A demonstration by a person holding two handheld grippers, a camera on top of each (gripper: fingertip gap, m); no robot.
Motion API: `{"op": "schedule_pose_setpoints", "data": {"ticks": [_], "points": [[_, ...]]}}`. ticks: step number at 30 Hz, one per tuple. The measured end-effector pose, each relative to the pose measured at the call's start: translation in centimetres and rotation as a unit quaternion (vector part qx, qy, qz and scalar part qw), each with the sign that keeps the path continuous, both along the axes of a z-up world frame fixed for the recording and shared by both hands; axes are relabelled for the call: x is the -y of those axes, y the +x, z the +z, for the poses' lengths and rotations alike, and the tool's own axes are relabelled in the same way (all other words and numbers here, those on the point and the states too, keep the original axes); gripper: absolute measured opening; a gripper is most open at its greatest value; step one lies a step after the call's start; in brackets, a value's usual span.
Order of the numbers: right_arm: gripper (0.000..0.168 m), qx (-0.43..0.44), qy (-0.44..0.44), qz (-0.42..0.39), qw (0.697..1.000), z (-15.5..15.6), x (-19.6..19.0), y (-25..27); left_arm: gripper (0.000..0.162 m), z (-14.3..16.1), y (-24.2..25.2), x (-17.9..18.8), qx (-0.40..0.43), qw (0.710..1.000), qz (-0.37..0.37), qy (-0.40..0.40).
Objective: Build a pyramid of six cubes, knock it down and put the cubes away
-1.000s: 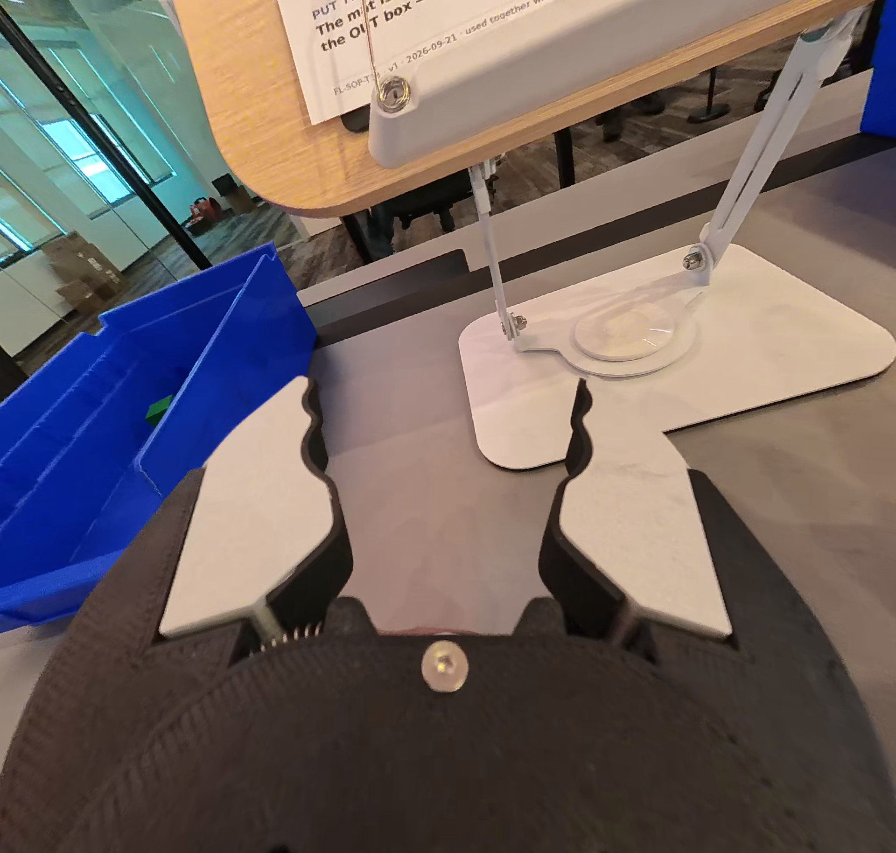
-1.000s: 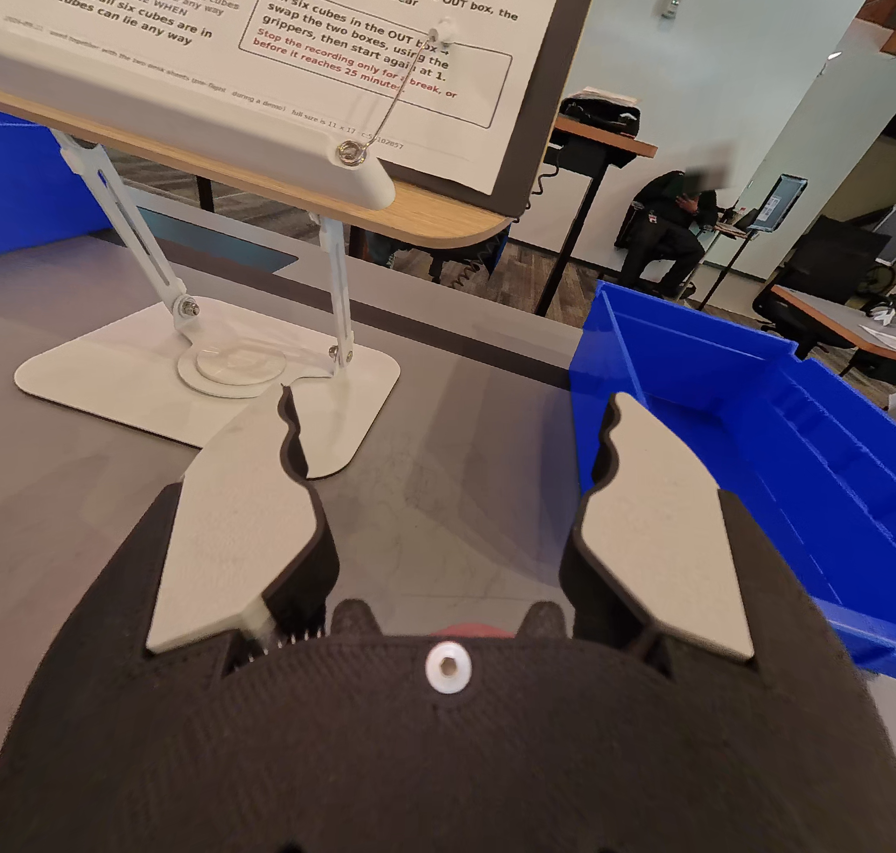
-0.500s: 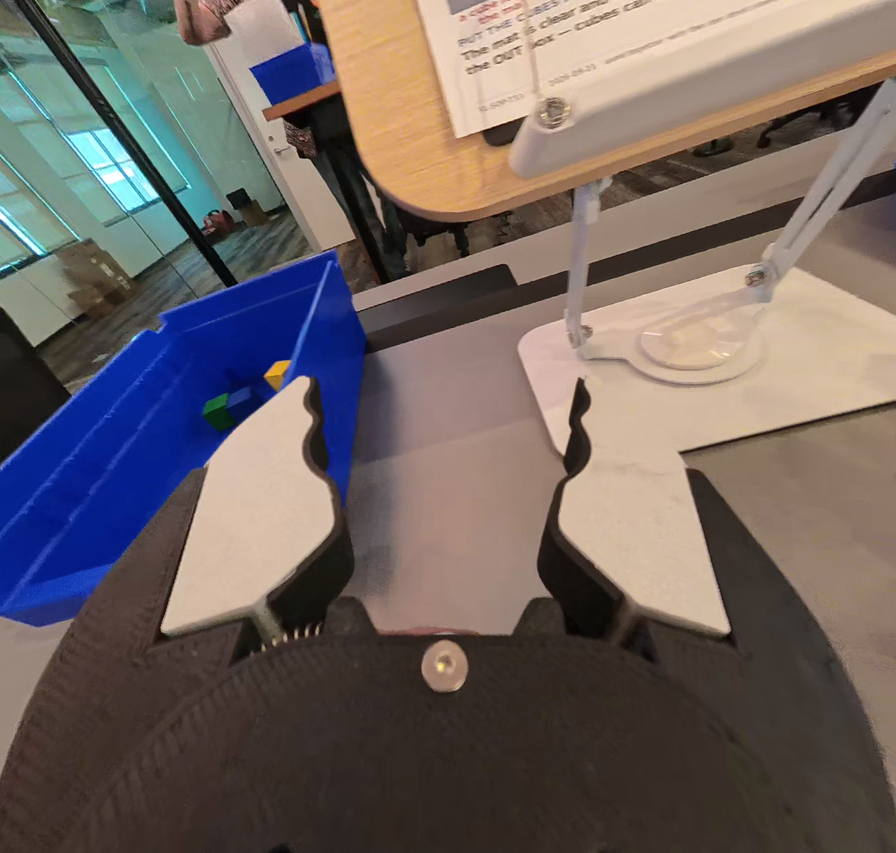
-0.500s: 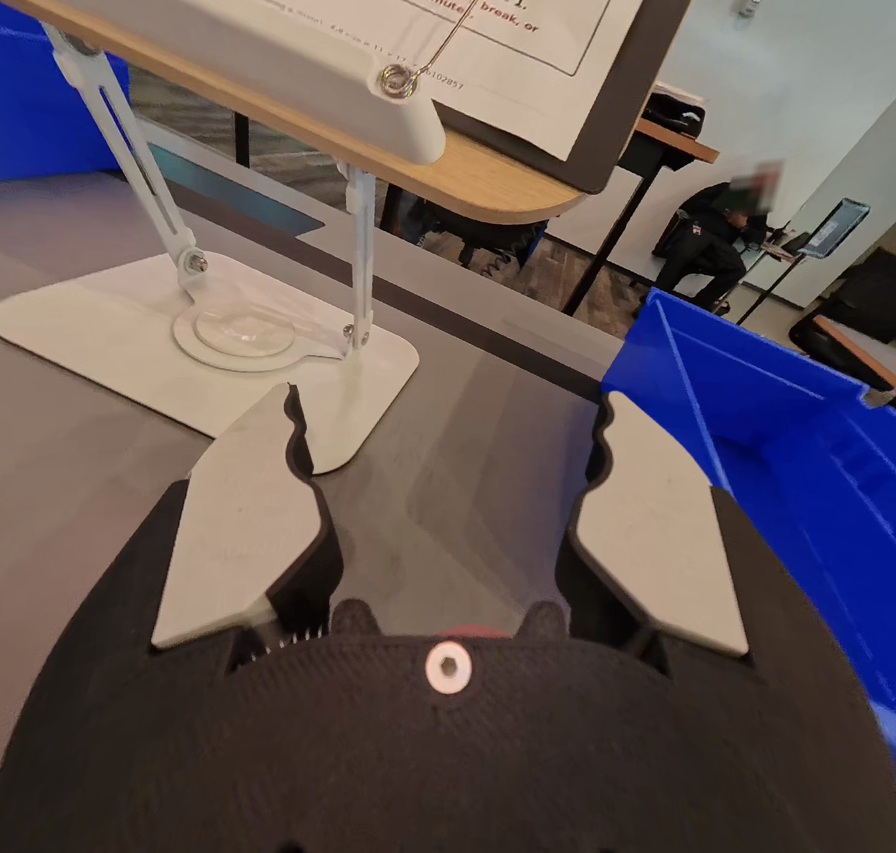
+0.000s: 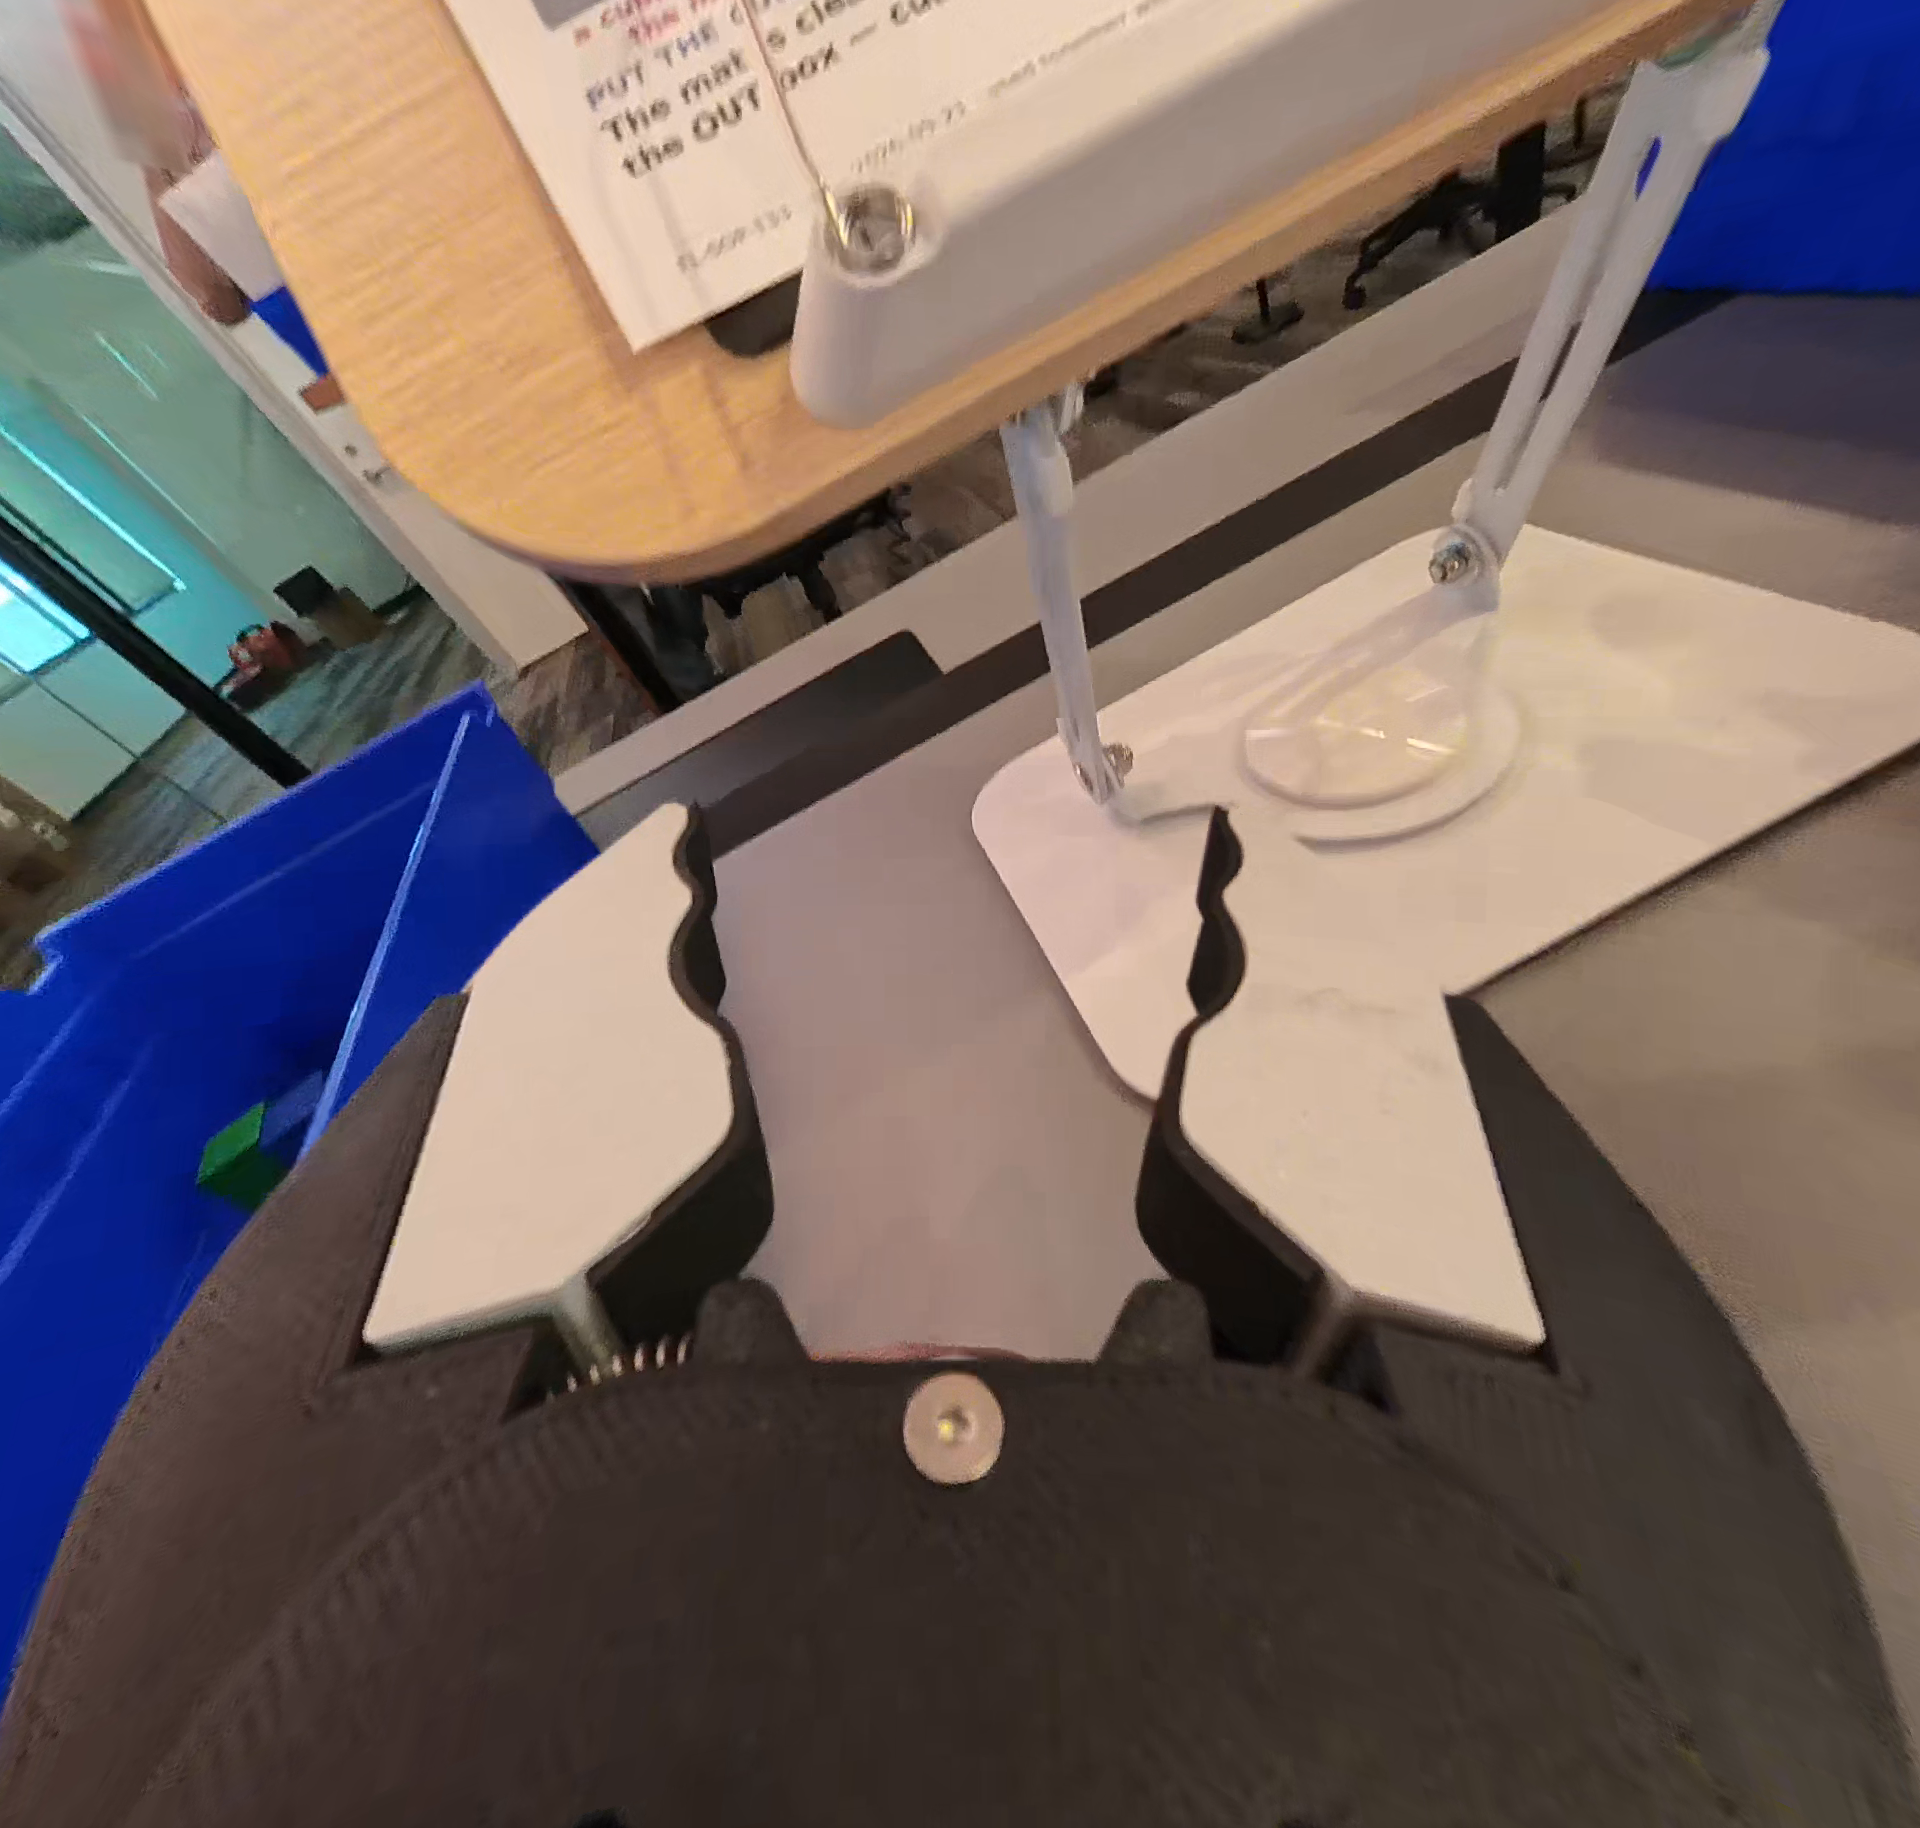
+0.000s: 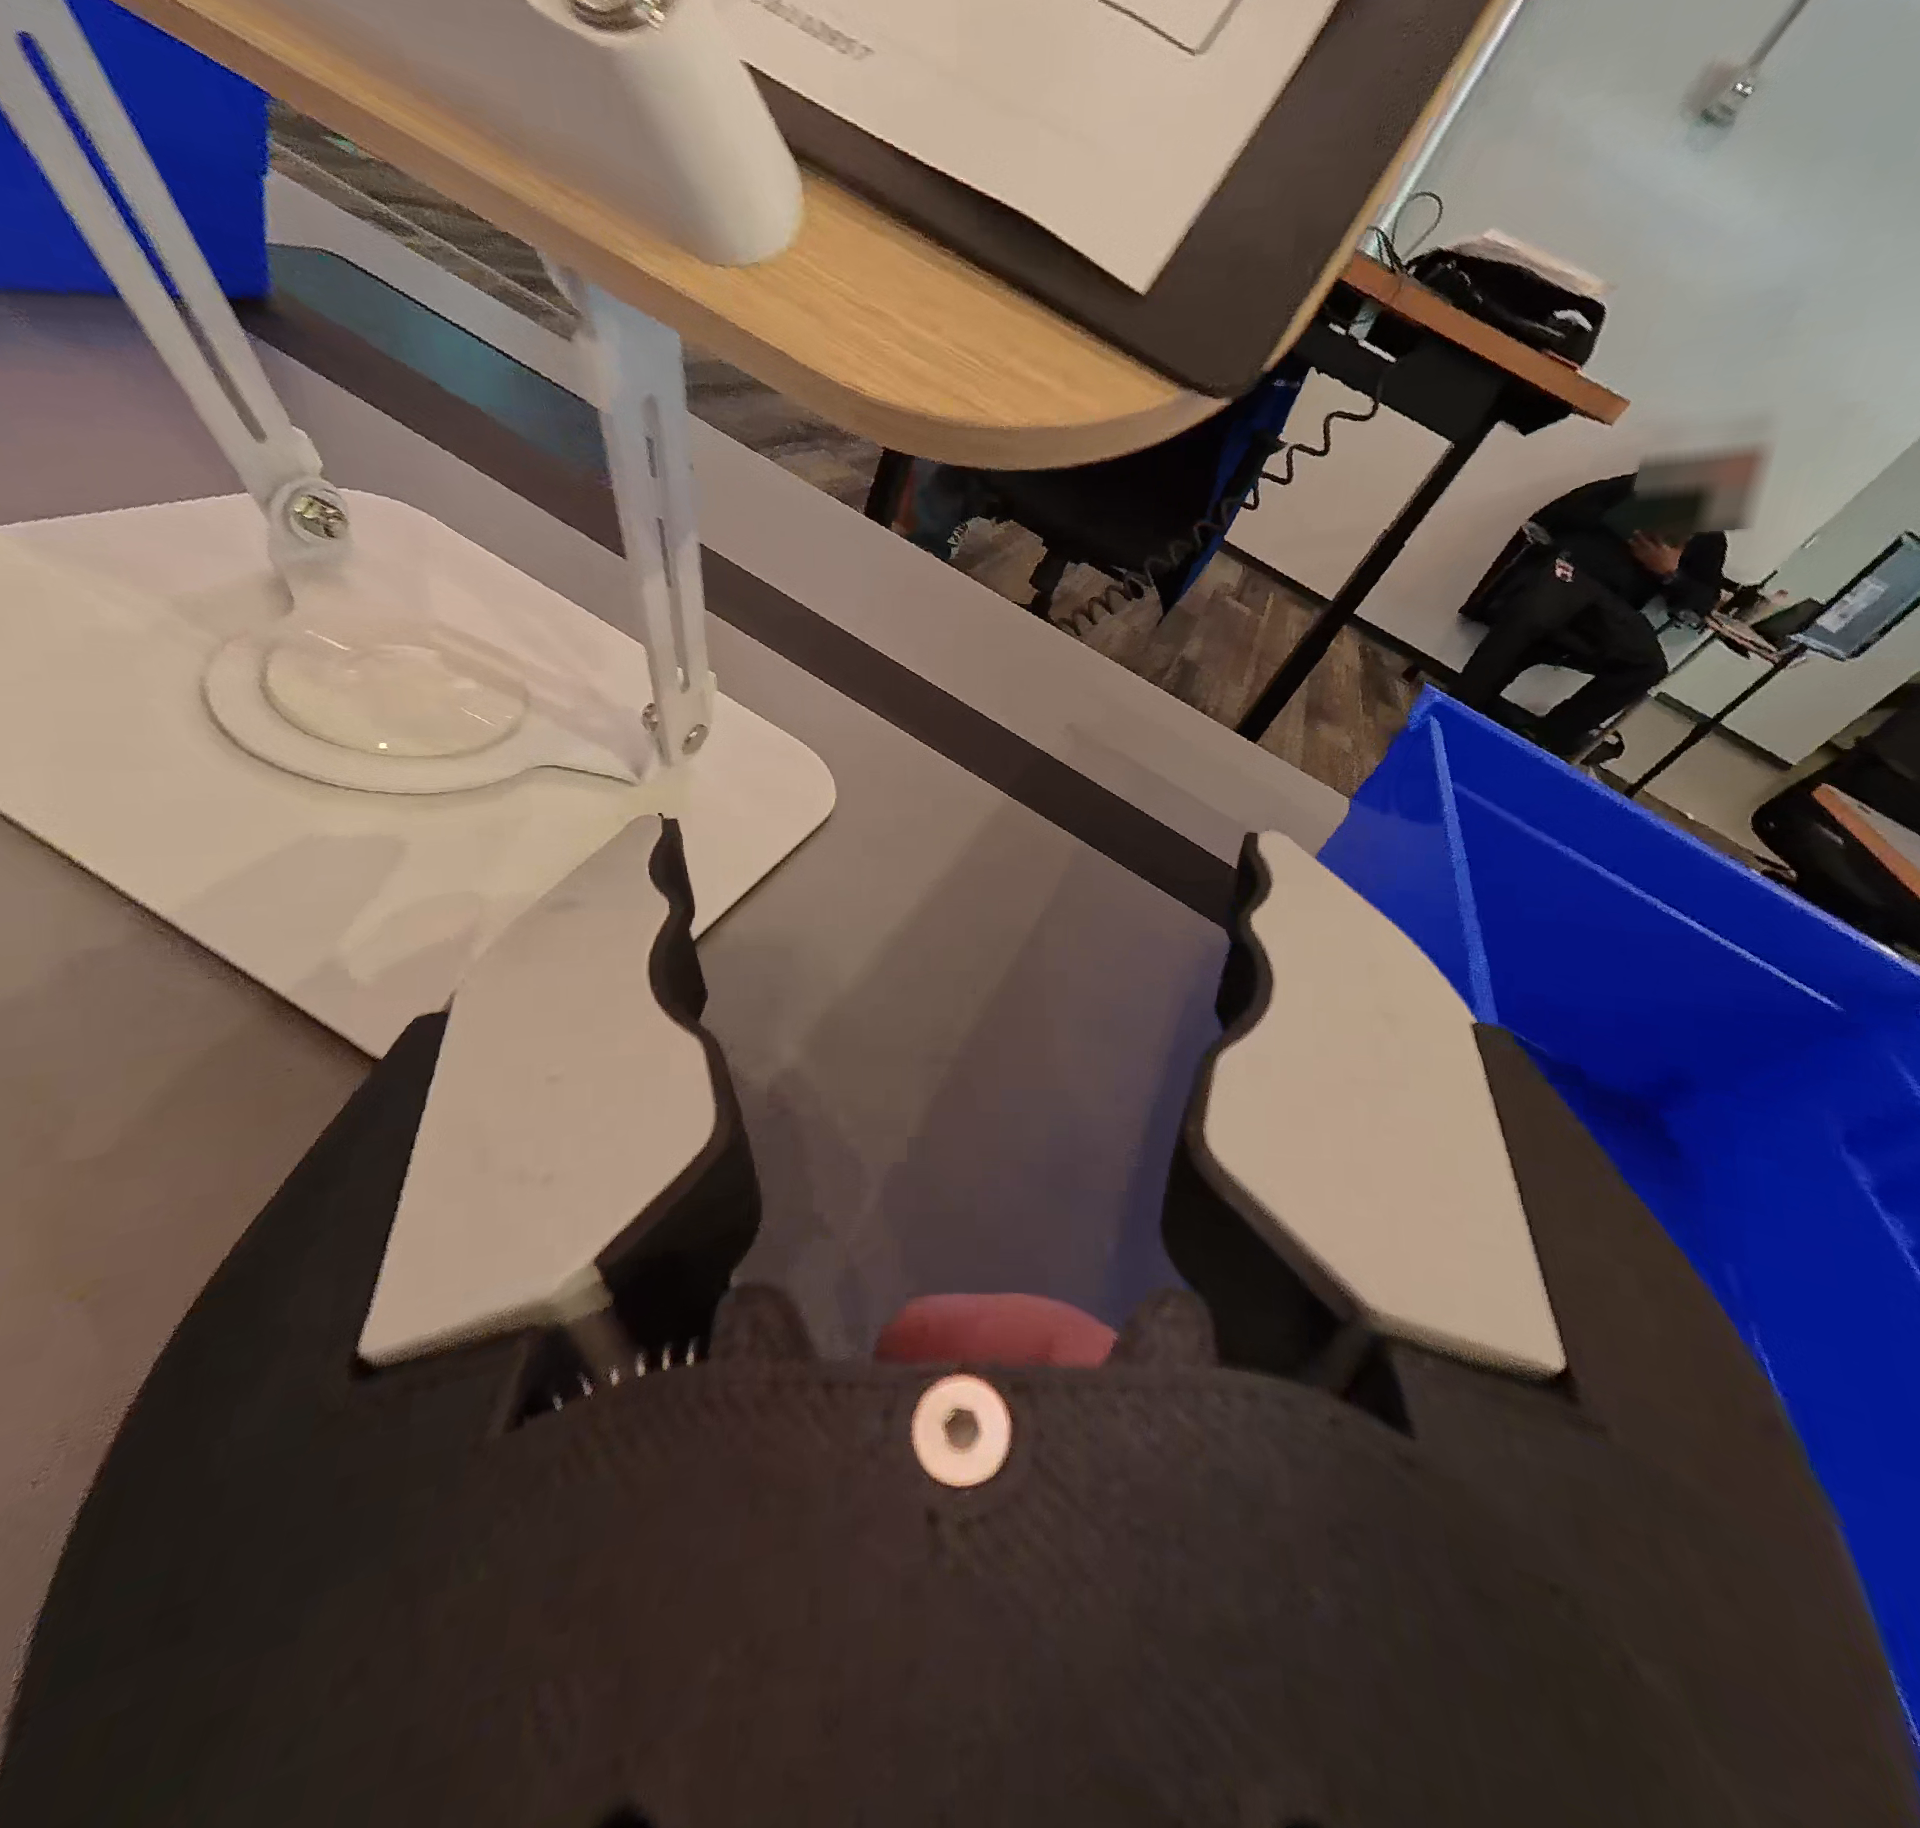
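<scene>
I have both tools above the grey bench, and most of what matters is cut off. In the left wrist view only one green cube shows, a small corner of it at the left edge, lying in the blue bin and half covered by the black body of my left gripper; a bluish shape just beside it is too blurred for me to name, and any other cubes I cannot make out. My left jaws stand wide apart with nothing between them, only bare bench. The white stand base fills the right of that frame, and its tilted wooden board with a printed sheet runs off the top edge. The right wrist view shows no cube at all; my right gripper also has its jaws spread wide and empty. This view alone shows a second blue bin at the right edge, its floor hidden from me, and a seated person far back at the upper right.
</scene>
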State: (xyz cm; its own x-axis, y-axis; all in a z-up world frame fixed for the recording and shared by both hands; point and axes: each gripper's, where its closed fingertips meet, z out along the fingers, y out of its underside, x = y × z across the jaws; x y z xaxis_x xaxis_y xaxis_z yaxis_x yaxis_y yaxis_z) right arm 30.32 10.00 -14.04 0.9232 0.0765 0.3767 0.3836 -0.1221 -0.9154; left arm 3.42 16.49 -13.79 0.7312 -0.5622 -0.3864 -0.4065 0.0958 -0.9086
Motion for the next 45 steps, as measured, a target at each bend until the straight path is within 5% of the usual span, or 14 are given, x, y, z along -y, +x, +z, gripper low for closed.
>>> {"op": "schedule_pose_setpoints", "data": {"ticks": [8,45], "points": [[0.101,-0.042,0.005,0.030,0.999,0.4,0.5,-0.9,0.088,0.9,2.9,2.6,0.046,0.996,-0.083,-0.004],[0.104,-0.106,-0.004,0.040,0.994,0.0,1.4,-1.6,0.092,0.5,2.0,3.9,0.072,0.993,-0.087,-0.026]]}}
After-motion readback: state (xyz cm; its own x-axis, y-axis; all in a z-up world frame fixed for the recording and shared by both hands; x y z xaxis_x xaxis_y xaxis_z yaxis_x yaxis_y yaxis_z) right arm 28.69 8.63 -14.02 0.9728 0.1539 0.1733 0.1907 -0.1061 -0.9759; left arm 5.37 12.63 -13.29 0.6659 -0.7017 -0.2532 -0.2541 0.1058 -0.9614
